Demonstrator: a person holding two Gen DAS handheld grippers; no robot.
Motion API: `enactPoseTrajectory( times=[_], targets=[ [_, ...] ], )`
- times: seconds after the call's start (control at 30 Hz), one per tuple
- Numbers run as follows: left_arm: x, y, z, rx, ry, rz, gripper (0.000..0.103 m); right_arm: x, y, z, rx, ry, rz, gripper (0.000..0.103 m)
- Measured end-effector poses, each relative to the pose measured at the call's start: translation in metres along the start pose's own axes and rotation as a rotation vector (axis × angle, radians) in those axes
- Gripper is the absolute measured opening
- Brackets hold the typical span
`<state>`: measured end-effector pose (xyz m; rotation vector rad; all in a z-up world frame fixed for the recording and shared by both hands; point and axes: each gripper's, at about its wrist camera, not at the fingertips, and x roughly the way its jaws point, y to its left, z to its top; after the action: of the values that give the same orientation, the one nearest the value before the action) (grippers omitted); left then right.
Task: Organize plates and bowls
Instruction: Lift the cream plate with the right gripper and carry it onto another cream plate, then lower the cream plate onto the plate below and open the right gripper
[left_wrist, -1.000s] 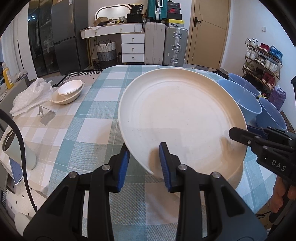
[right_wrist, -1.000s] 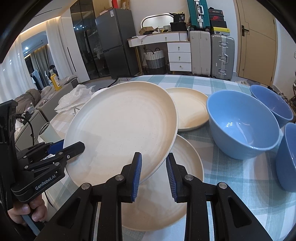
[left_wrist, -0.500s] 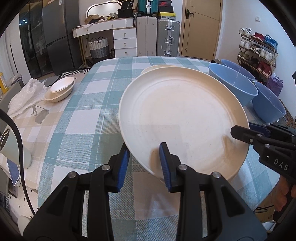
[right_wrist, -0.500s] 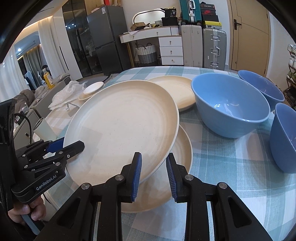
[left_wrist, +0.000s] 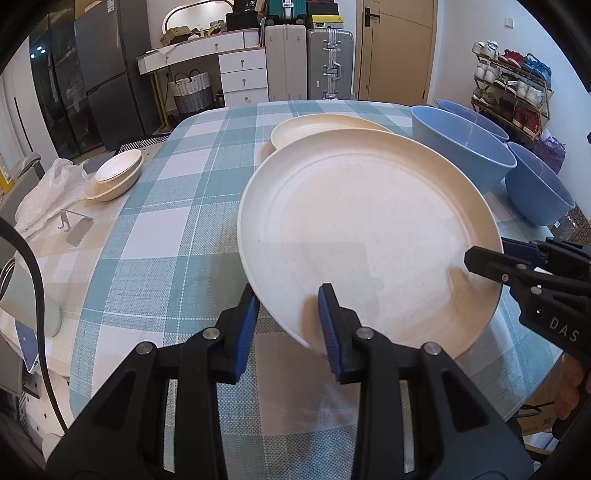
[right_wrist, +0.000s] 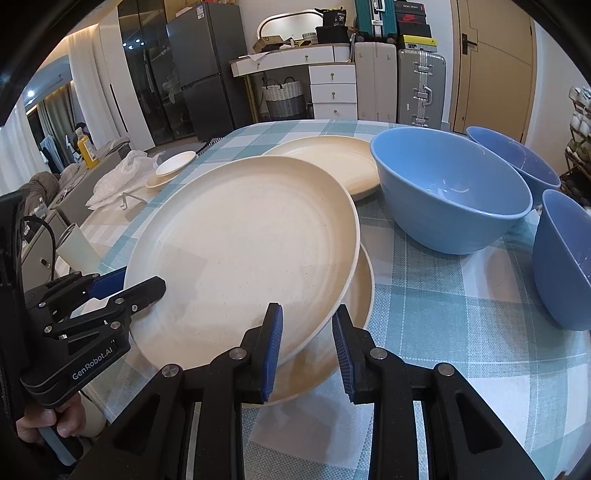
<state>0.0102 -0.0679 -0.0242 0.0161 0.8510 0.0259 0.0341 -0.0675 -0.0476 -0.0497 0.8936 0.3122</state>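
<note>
We held the plate (right_wrist: 243, 236) in both tools (left (left_wrist: 288, 321), right (right_wrist: 306, 339)) over another plate (right_wrist: 360, 295), probably nearly touching; next, lower and release.

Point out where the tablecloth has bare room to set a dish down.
Free: the checked tablecloth between the small stacked dishes and the held plate. Crowded: the side with three blue bowls and the two other cream plates.
</note>
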Motion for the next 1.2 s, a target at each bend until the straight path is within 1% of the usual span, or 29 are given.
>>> enactPoseTrajectory(
  times=[0.3, 0.47, 0.97, 1.03, 1.2],
  targets=[
    [0.012, -0.004, -0.004, 0.031, 0.021, 0.019, 0.029, 0.007, 0.005, -0.002, -0.009, 0.019, -0.028, 0.029],
    [0.018, -0.004, -0.007, 0.04, 0.03, 0.019, 0.03, 0.007, 0.002, -0.009, -0.009, 0.025, -0.037, 0.03],
    [0.025, -0.01, -0.012, 0.092, 0.046, 0.028, 0.033, 0.009, 0.004, -0.014, -0.046, 0.041, -0.095, 0.032],
    [0.025, -0.01, -0.013, 0.094, 0.047, 0.029, 0.033, 0.009, 0.007, -0.015, -0.057, 0.043, -0.103, 0.034],
    [0.025, -0.01, -0.013, 0.097, 0.054, 0.027, 0.035, 0.01, 0.011, -0.017, -0.081, 0.05, -0.128, 0.038]
  ],
)
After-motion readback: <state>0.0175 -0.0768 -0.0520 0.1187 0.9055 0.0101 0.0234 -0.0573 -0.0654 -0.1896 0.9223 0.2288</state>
